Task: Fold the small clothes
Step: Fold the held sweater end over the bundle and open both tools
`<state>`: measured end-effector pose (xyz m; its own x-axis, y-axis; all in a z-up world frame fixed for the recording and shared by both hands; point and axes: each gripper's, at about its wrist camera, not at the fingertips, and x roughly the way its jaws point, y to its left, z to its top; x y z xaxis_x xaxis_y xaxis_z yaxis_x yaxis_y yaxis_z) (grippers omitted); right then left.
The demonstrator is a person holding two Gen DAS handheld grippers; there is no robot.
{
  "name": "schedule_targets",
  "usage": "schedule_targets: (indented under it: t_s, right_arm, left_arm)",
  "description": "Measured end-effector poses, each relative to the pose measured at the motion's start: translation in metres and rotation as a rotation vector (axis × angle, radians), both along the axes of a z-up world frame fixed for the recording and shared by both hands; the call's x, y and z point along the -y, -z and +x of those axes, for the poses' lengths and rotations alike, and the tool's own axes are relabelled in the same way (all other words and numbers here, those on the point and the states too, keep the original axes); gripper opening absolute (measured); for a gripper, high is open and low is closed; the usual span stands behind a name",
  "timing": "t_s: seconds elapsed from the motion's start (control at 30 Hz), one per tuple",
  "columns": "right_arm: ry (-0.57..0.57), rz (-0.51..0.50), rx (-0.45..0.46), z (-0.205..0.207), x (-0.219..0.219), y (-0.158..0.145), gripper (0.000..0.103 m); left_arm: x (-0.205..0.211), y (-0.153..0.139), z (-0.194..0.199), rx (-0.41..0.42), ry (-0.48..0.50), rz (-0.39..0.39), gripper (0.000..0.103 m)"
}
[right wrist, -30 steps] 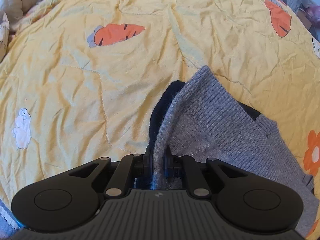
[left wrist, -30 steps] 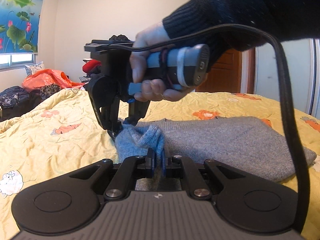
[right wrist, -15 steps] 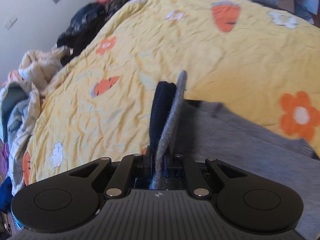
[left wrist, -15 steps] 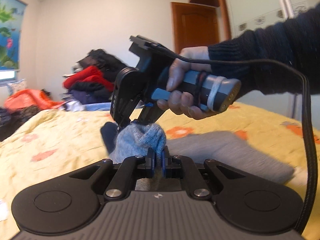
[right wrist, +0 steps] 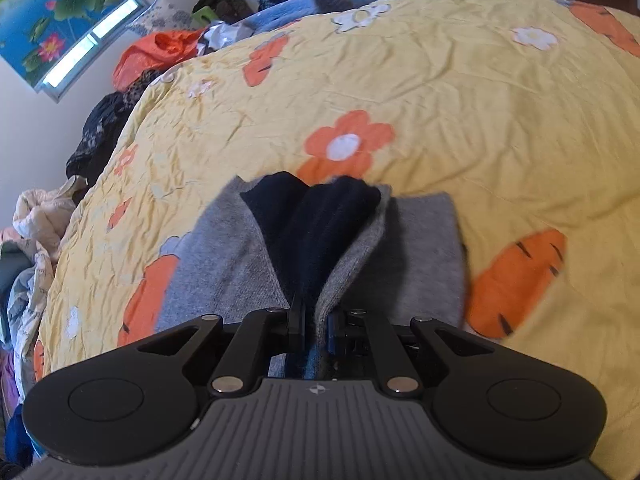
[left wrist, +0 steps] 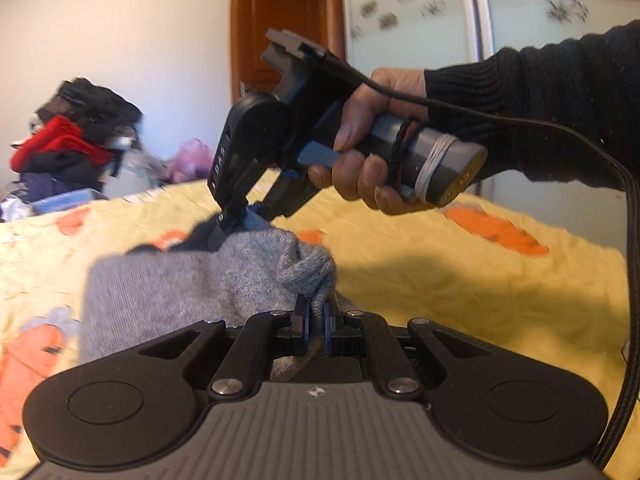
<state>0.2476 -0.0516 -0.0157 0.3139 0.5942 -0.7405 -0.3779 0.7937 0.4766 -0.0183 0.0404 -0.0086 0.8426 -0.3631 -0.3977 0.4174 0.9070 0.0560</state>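
A small grey knit sweater (left wrist: 168, 292) with a dark navy inner layer (right wrist: 316, 232) hangs lifted above the yellow bed quilt (left wrist: 460, 280). My left gripper (left wrist: 316, 322) is shut on a bunched grey edge of it. In the left wrist view the right gripper (left wrist: 240, 220), held by a hand in a black sleeve, pinches the sweater's far edge. From the right wrist view, my right gripper (right wrist: 316, 320) is shut on grey and navy fabric, and the sweater (right wrist: 420, 248) drapes away below it over the quilt (right wrist: 480, 120).
Piles of clothes (left wrist: 68, 140) sit beyond the bed's far side, near a wooden door (left wrist: 280, 40) and wardrobe panels (left wrist: 520, 12). An orange bag (right wrist: 156, 56) and more clothing (right wrist: 32, 232) lie along the bed's left edge under a window (right wrist: 80, 52).
Both grippers have lifted the sweater off the quilt and swung it round; it lay spread flat on the bed, now it hangs between them. Both stay shut on it.
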Motion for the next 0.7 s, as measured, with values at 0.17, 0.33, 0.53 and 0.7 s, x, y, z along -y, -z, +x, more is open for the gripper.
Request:
schedule_targets:
  t_s: [0.17, 0.33, 0.53, 0.7]
  right_arm:
    - [0.013, 0.046, -0.010, 0.001, 0.018, 0.012, 0.015]
    - [0.003, 0.089, -0.033, 0.004, 0.023, 0.023, 0.016]
    - [0.055, 0.211, -0.053, 0.017, 0.036, 0.023, 0.038]
    - [0.064, 0.180, -0.066, 0.026, 0.023, 0.033, 0.016]
  left_arm:
    - [0.013, 0.007, 0.005, -0.027, 0.020, 0.027, 0.006]
    - [0.015, 0.013, 0.013, -0.049, 0.022, 0.045, 0.006]
    - [0.020, 0.017, 0.012, -0.062, 0.024, 0.058, 0.006]
    - [0.021, 0.017, 0.011, -0.065, 0.027, 0.064, 0.006]
